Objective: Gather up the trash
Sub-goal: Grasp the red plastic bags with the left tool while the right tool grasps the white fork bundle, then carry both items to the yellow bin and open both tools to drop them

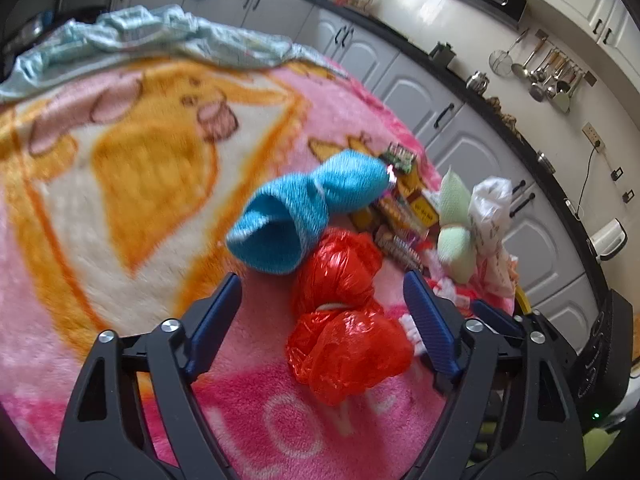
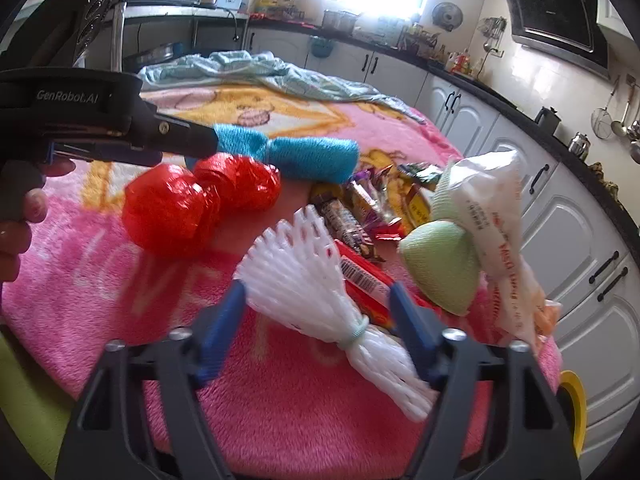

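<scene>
A crumpled red plastic bag [image 1: 344, 320] [image 2: 192, 200] lies on the pink blanket [image 1: 120, 160] between the fingers of my left gripper [image 1: 320, 286]. That gripper is open, with its pads clear of the bag. A blue knitted sleeve [image 1: 304, 208] [image 2: 304, 156] lies just beyond. My right gripper [image 2: 318, 288] is open around a white foam net [image 2: 312, 280] tied at the waist, and its pads do not press on it. Beside the net lie a red box [image 2: 364, 280], snack wrappers [image 2: 360, 208] [image 1: 400, 216], a green net pouch [image 2: 440, 268] [image 1: 456, 232] and a white plastic bag [image 2: 492, 216] [image 1: 492, 208].
A hand [image 2: 24, 216] holds the left gripper's black housing [image 2: 80, 120] at the upper left of the right wrist view. A pale blue cloth [image 1: 160, 36] [image 2: 260, 68] is bunched at the blanket's far end. White cabinets [image 1: 460, 132] [image 2: 560, 240] run along the right. A yellow tape roll [image 2: 572, 400] sits at the blanket's edge.
</scene>
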